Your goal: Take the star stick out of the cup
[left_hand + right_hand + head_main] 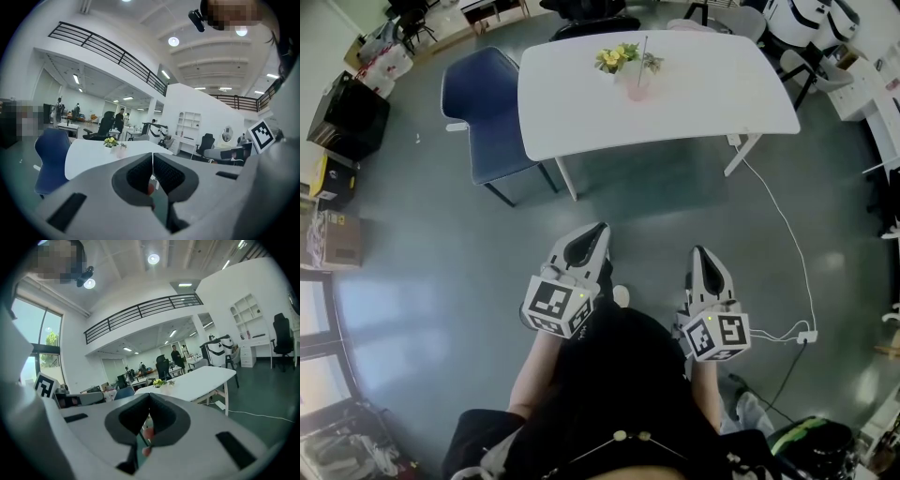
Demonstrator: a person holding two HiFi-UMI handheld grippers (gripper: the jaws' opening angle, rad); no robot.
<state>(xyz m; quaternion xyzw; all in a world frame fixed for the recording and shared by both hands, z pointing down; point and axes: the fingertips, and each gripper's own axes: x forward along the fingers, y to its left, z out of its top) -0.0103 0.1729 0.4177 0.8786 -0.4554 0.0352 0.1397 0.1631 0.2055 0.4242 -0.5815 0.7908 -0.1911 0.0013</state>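
A pale pink cup (637, 84) stands on the white table (694, 94) far ahead, with a thin stick (643, 54) rising from it; its star end is too small to make out. Yellow flowers (617, 57) sit beside the cup. Both grippers hang low in front of the person, well short of the table. My left gripper (598, 231) is shut and holds nothing, and my right gripper (701, 253) is also shut and empty. The left gripper view shows the cup (121, 149) small and distant beyond the closed jaws (153, 157). The flowers (160, 382) show over the right gripper (149, 397).
A blue chair (487, 111) stands at the table's left end. A white cable (792, 244) runs across the grey floor from the table to a power strip (806, 336) at the right. Boxes (336, 239) and a black case (347, 114) line the left wall. People stand far back.
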